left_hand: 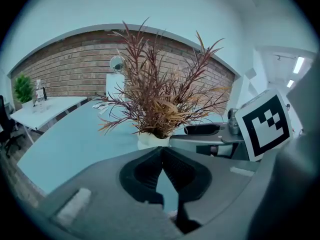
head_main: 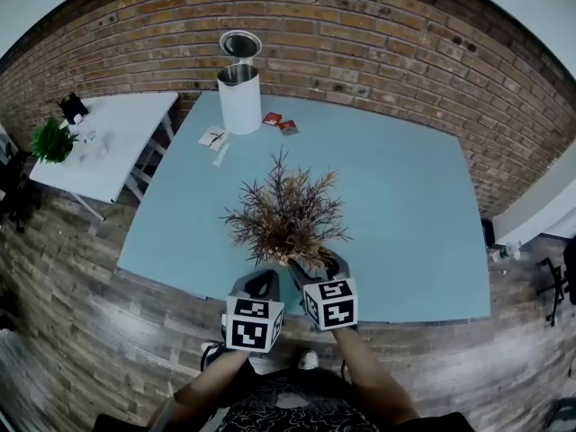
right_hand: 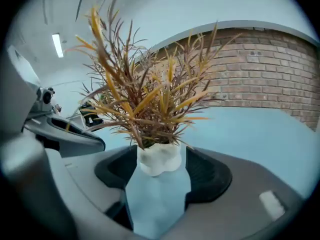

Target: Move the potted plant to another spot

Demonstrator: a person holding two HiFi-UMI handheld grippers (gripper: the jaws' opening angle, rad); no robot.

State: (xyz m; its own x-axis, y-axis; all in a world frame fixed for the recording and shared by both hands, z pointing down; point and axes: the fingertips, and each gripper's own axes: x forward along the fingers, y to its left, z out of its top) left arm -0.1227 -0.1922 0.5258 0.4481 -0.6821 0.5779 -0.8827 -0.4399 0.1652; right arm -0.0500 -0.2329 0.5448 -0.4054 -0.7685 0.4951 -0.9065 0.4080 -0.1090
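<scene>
Right claw (right_hand: 161,155): jaws apart round the white pot of the potted plant (right_hand: 159,161). One pad lies against the pot; a thin sliver shows at the other.

Left claw (left_hand: 161,151): jaws together, nothing between them, just beside the right claw and near the plant.

The plant is near the front edge of the pale blue surface (head_main: 405,205). A white canister (head_main: 239,97) stands at the far edge, by the brick wall (head_main: 360,34).

In the head view, the bushy reddish-brown plant (head_main: 286,212) and the right gripper (head_main: 319,265) hide the lumpy white pot (right_hand: 159,159); two red packets (head_main: 288,126) are too small to identify.
</scene>
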